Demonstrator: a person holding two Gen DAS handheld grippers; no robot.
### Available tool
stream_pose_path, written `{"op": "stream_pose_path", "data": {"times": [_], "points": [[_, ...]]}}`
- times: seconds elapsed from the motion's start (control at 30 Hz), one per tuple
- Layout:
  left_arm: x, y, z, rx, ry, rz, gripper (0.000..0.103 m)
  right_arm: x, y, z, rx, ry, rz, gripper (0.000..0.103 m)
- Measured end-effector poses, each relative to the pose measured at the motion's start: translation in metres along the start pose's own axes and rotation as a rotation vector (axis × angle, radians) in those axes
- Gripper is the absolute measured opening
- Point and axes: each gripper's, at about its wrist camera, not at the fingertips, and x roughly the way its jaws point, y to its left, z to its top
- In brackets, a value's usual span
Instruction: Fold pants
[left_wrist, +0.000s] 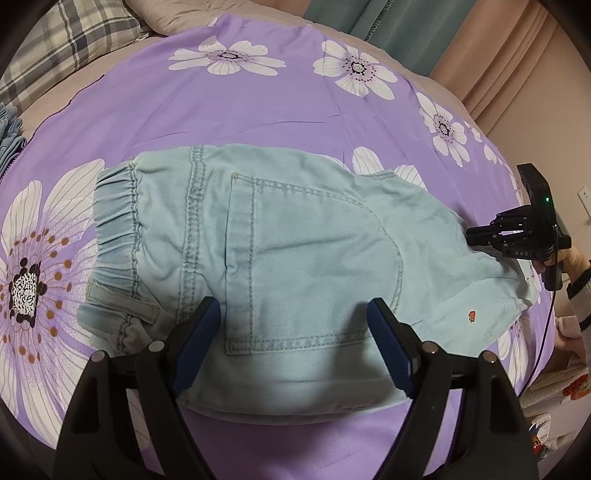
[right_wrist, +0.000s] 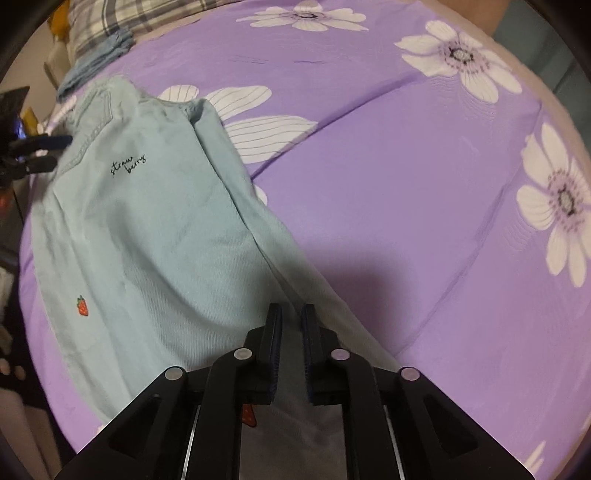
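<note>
Matt denim pants (left_wrist: 295, 243), smooth bedsheet (left_wrist: 240, 110)

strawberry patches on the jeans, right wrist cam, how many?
2. One strawberry on the left of the pants; another strawberry partly behind the right claw. More may be hidden.

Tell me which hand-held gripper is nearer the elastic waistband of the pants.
Left. The left hand-held gripper hangs open over the back pocket, just beside the waistband. The right hand-held gripper is at the far leg end.
</note>
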Motion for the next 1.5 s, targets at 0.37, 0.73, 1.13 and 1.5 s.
{"op": "stream_pose_path", "data": {"times": [0.37,0.73,1.13,1.5], "points": [[0.004,-0.002,0.002,0.015,-0.002,0.006,0.087,0.007,0.011,0.003,-0.044,0.021,0.059,0.034],[0.005,-0.002,0.002,0.015,-0.008,0.003,0.089,0.009,0.056,0.011,-0.176,0.020,-0.144,0.002],[0.004,-0.002,0.001,0.006,-0.016,0.009,0.089,-0.005,0.028,0.021,-0.126,-0.048,-0.327,0.000],[-0.015,0.013,-0.006,-0.063,-0.039,0.017,0.080,-0.071,-0.016,-0.063,0.479,-0.407,-0.108,0.010]]}}
